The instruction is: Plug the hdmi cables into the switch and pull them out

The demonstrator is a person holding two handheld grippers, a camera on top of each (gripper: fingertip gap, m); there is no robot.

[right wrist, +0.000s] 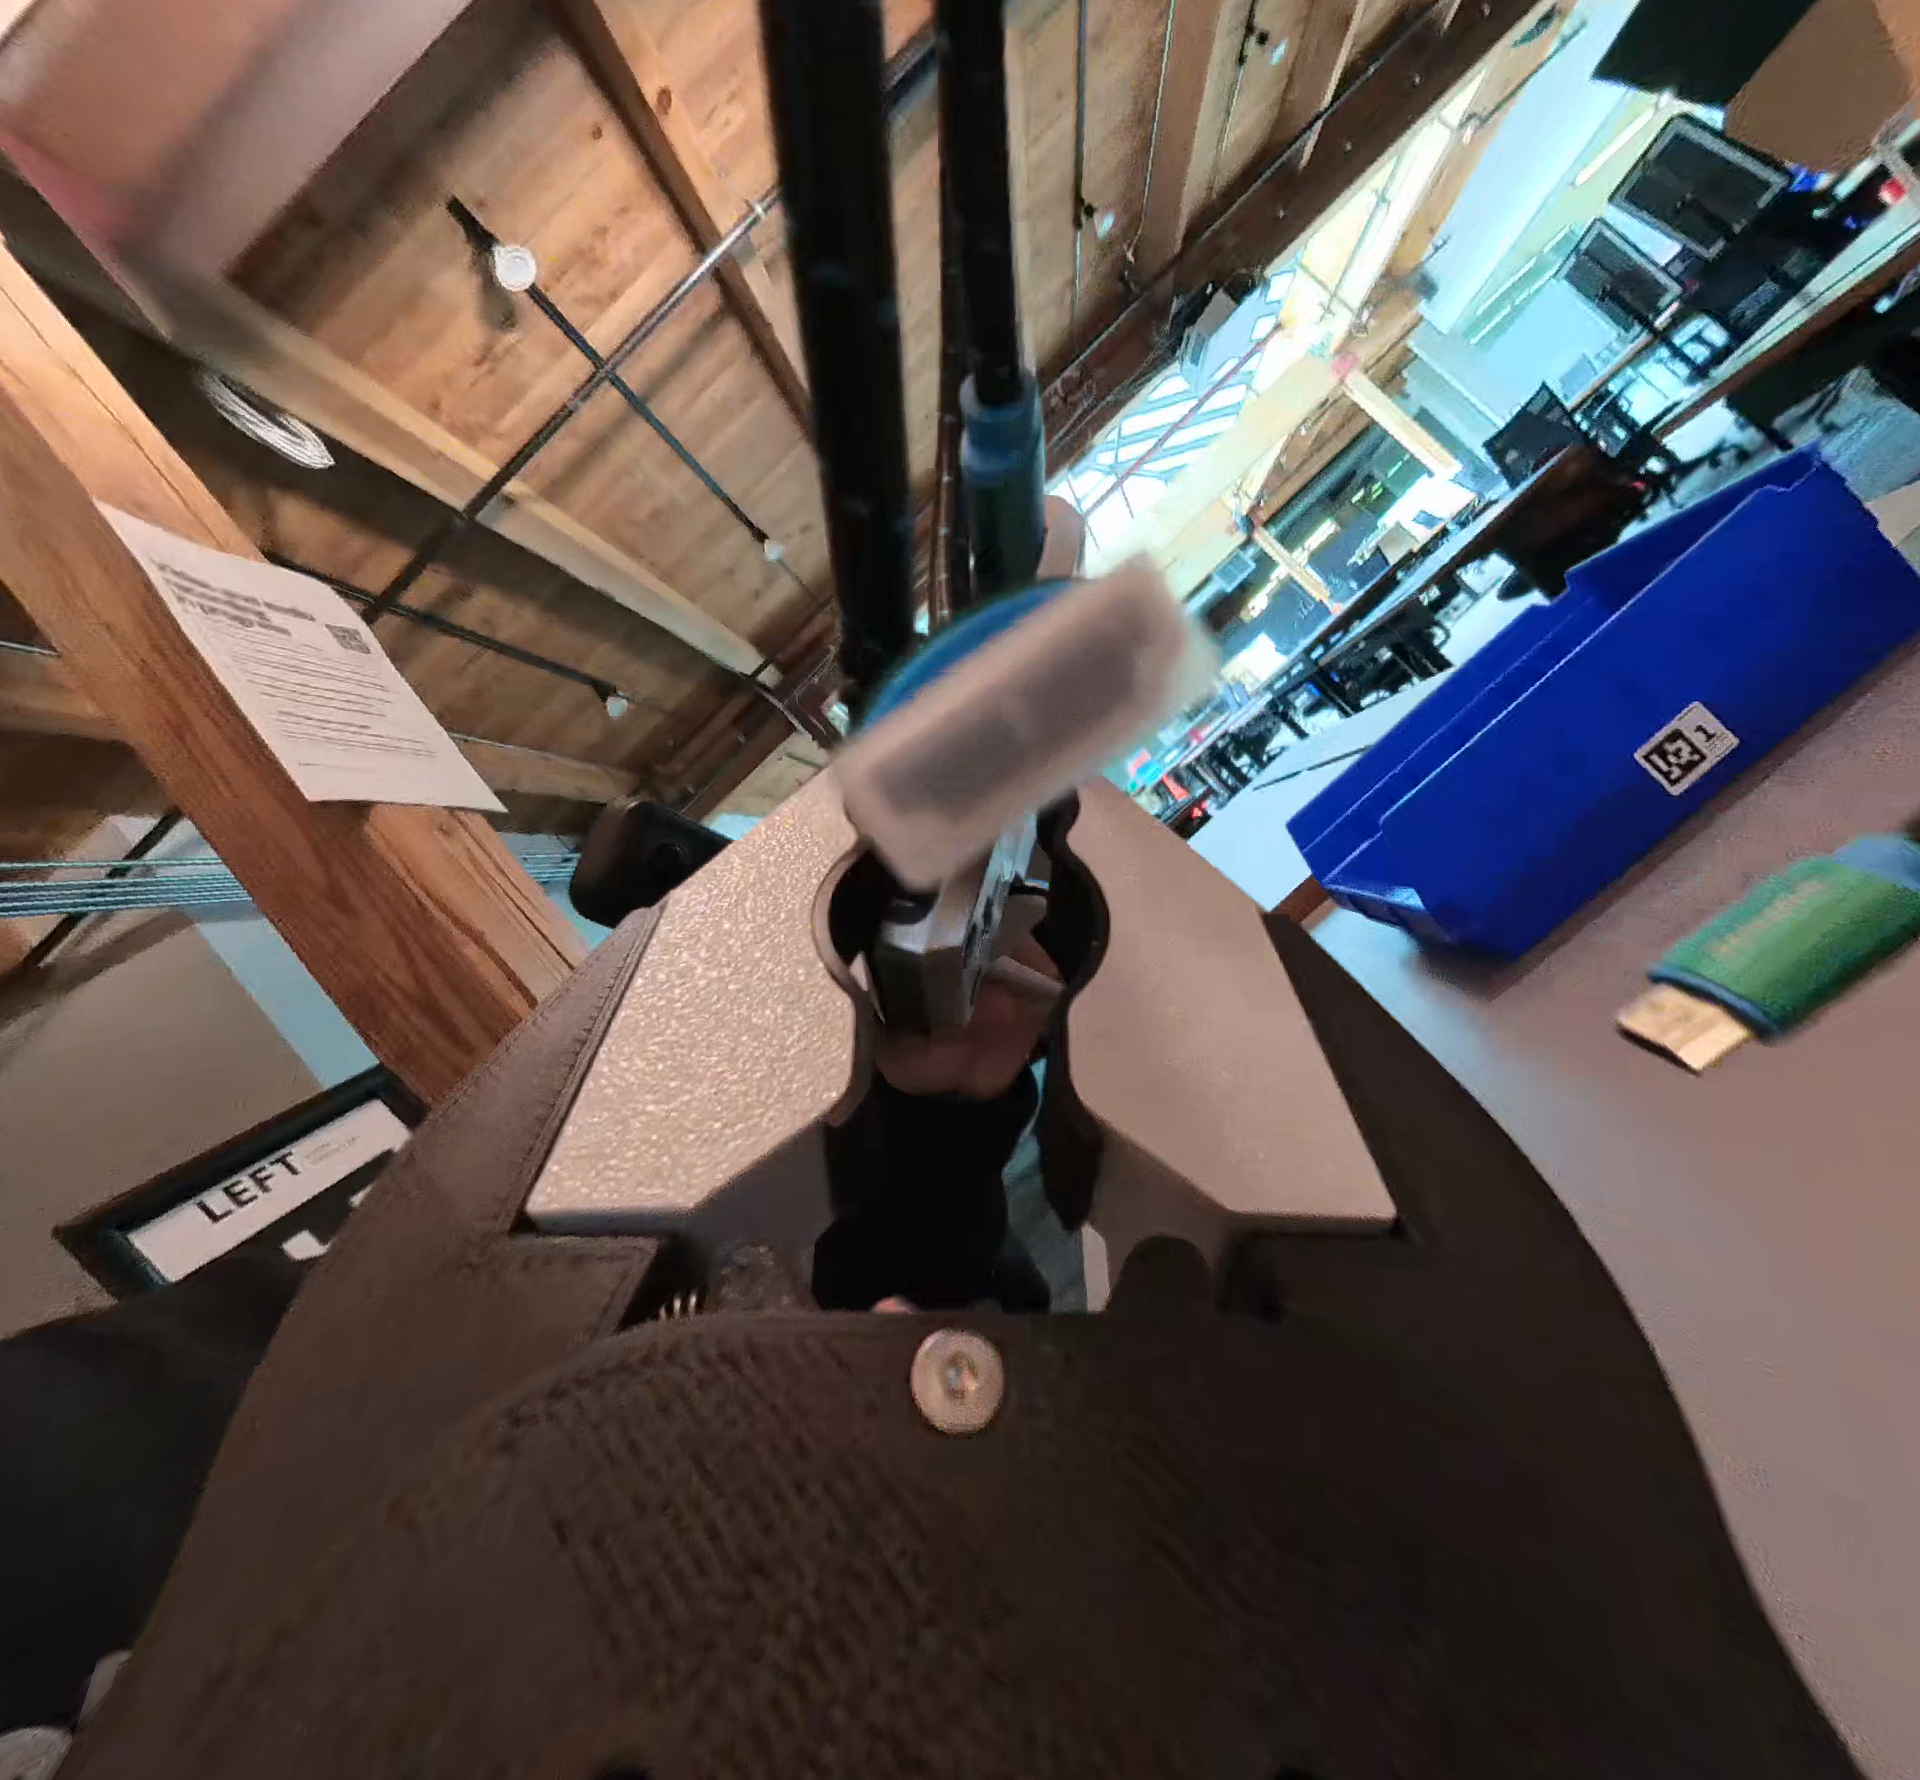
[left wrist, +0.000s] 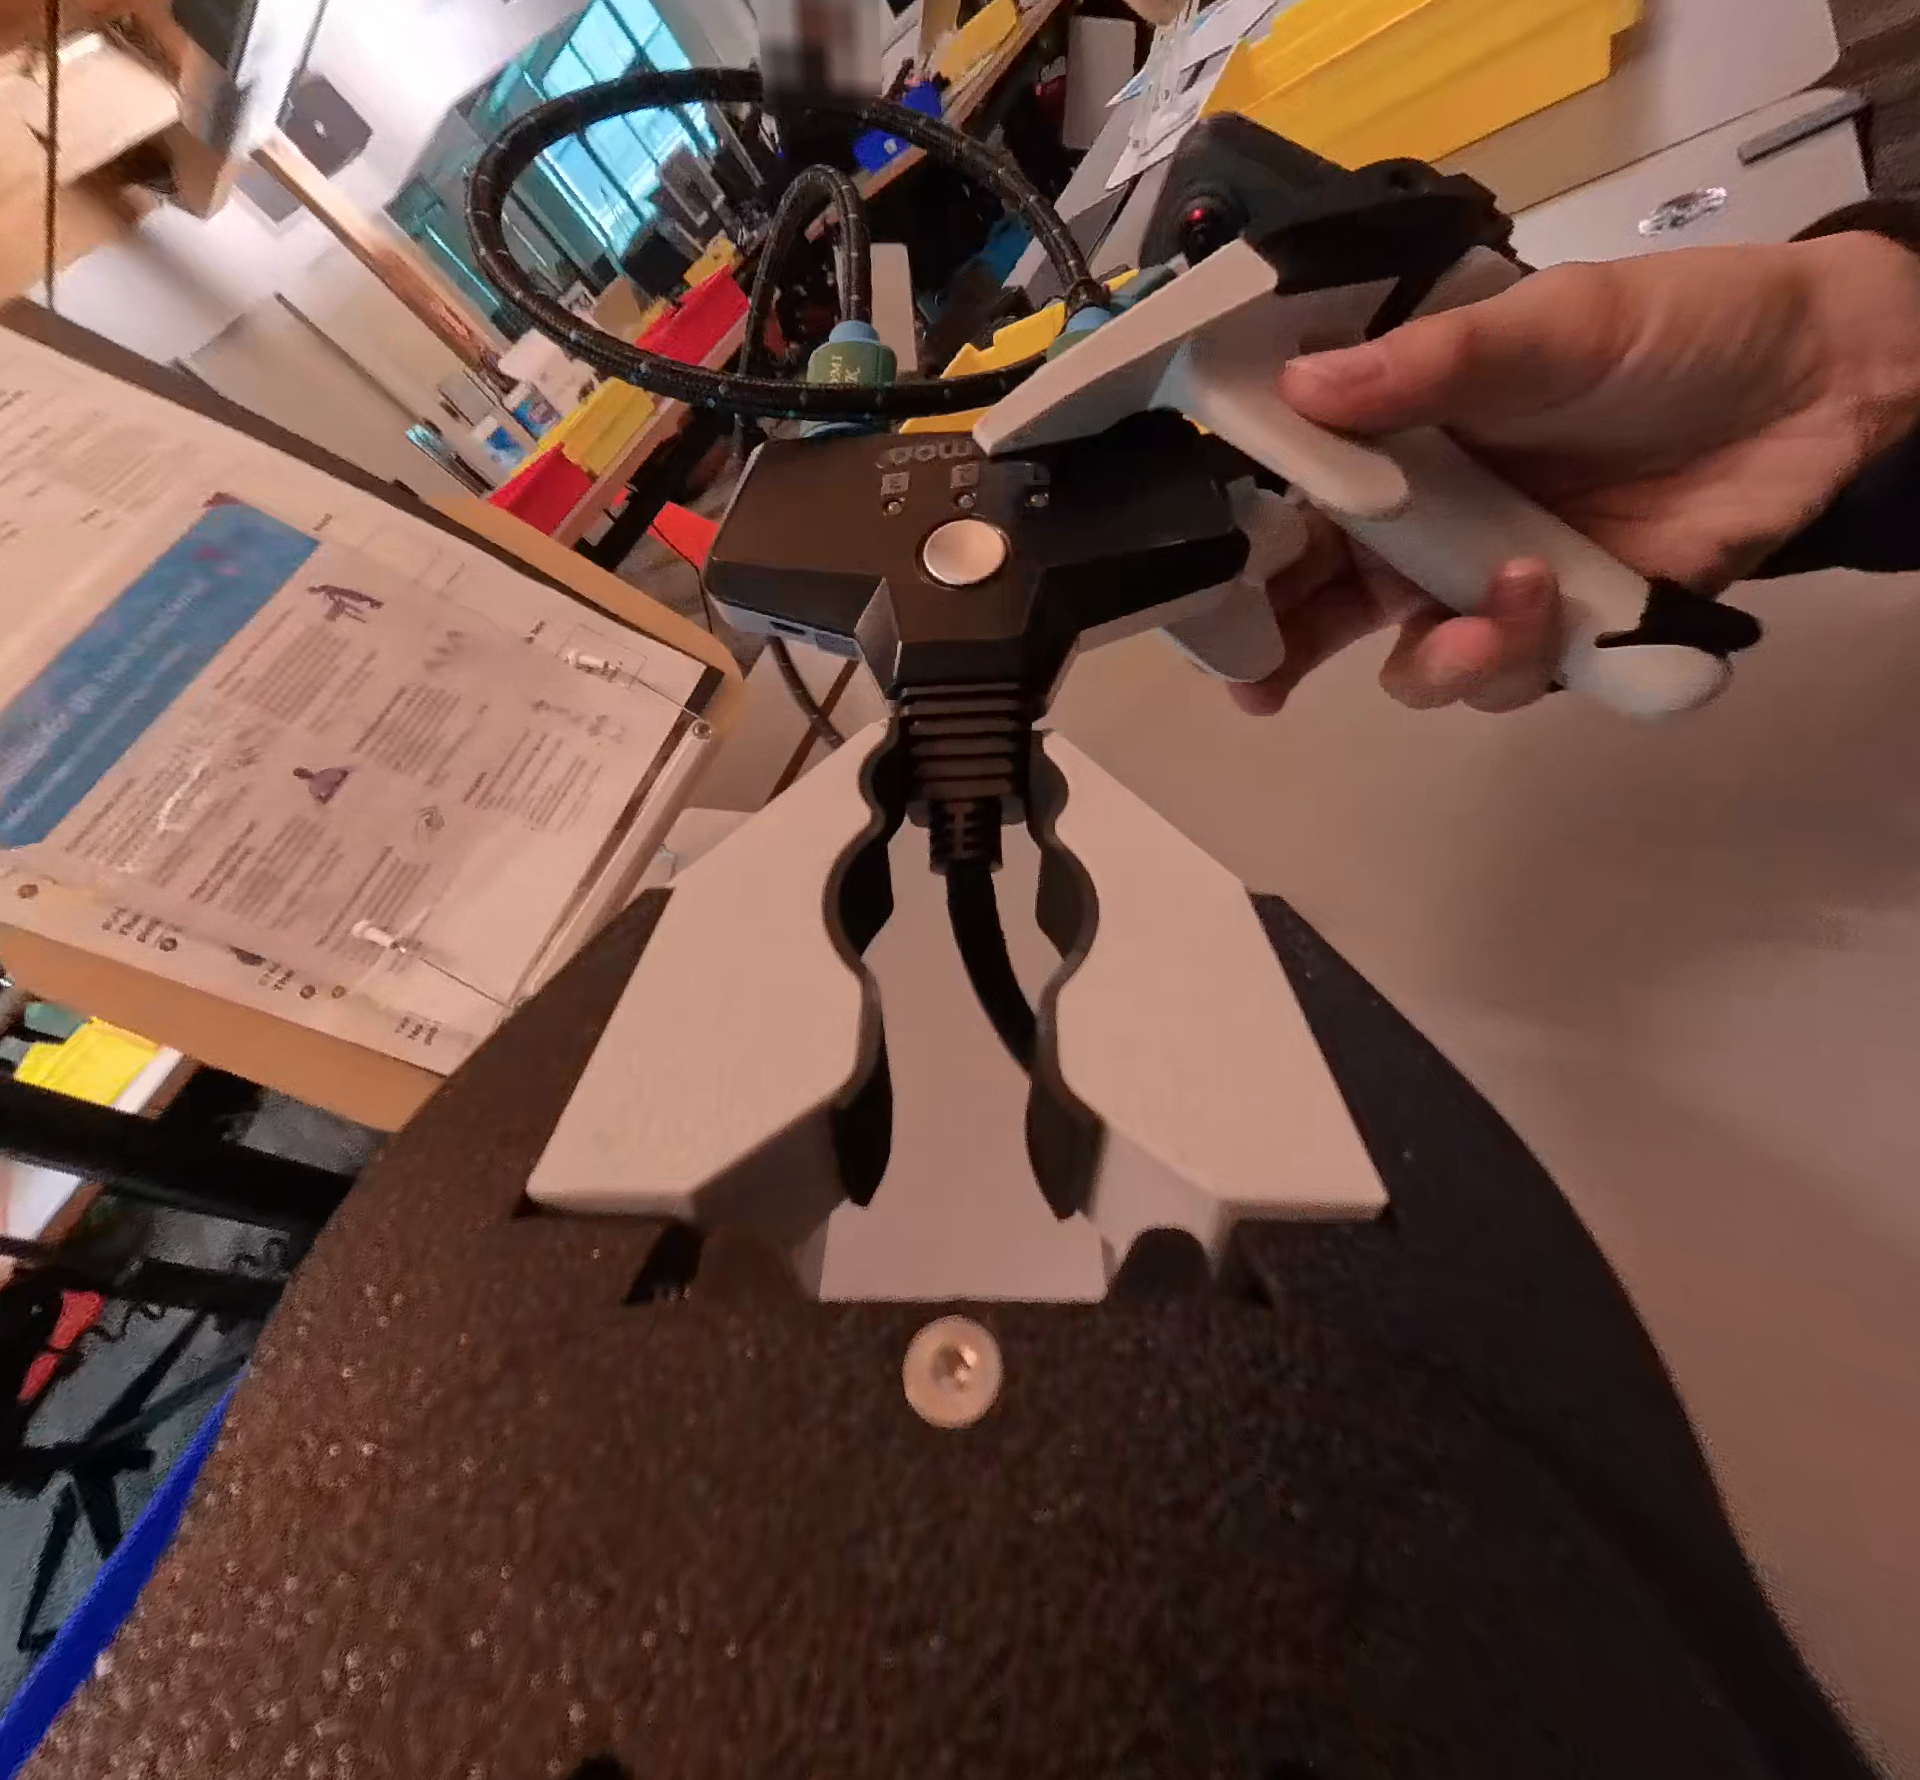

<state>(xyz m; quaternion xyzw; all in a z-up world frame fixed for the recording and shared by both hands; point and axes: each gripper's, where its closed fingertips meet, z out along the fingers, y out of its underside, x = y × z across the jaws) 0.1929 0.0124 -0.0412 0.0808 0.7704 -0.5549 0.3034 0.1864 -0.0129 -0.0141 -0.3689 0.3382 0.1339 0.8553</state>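
The black hdmi switch (left wrist: 977, 546) hangs in the air, with my left gripper (left wrist: 961, 774) shut on the ribbed sleeve of its cable. Two braided hdmi cables (left wrist: 582, 317) loop behind it, and their green plugs (left wrist: 847, 369) sit in its far side. My right gripper (left wrist: 1101, 369), held by a hand (left wrist: 1621, 442), is closed over the right-hand plug (left wrist: 1081, 328). In the right wrist view, the right gripper (right wrist: 956, 857) has its fingers close together around a silver metal part (right wrist: 951, 941), with the blurred cables (right wrist: 831, 276) running upward. A third green plug (right wrist: 1766, 951) lies loose on the table.
A board with a printed sheet (left wrist: 312, 743) stands at the left. Yellow bins (left wrist: 1455, 16) are on the far table. A blue bin (right wrist: 1610, 743) sits on the grey table (right wrist: 1662, 1263) at the right. A wooden post (right wrist: 260, 743) rises at the left.
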